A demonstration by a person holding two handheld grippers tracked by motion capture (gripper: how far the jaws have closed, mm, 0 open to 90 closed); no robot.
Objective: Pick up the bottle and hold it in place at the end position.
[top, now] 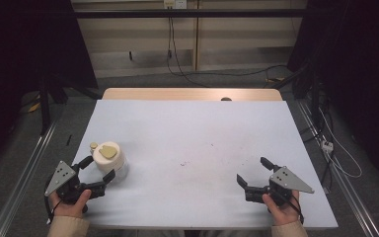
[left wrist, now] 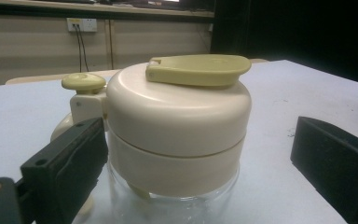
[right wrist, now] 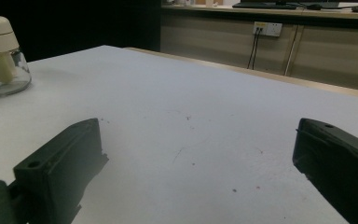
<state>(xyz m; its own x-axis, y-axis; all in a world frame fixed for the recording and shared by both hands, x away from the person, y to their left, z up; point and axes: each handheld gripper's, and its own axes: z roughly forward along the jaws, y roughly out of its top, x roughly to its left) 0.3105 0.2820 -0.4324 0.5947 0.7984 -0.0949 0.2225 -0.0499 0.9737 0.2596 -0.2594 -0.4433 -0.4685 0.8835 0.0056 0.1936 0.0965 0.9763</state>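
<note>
A person sits at a table (top: 192, 143) with a pale blue-white top and holds a gripper in each hand. Near the left front corner of the table stands a small jar (top: 111, 159) — it has a clear glass bottom and a fat cream lid with a flat yellow-green flap (left wrist: 198, 70) on top and a little round knob (left wrist: 83, 82) at its side. The left gripper (top: 98, 174) is right at the jar. Its jaws are wide open, one on each side of the jar, and in the left gripper view the left jaw sits very close to the lid while the other jaw is well apart from it. It is not squeezing the jar. The right gripper (top: 256, 174) rests near the front right part of the table, far from the jar. Its jaws are wide open too, with nothing between them — just bare tabletop with a few tiny dark specks. In the right gripper view the jar (right wrist: 0, 56) shows far off at the top left.
</note>
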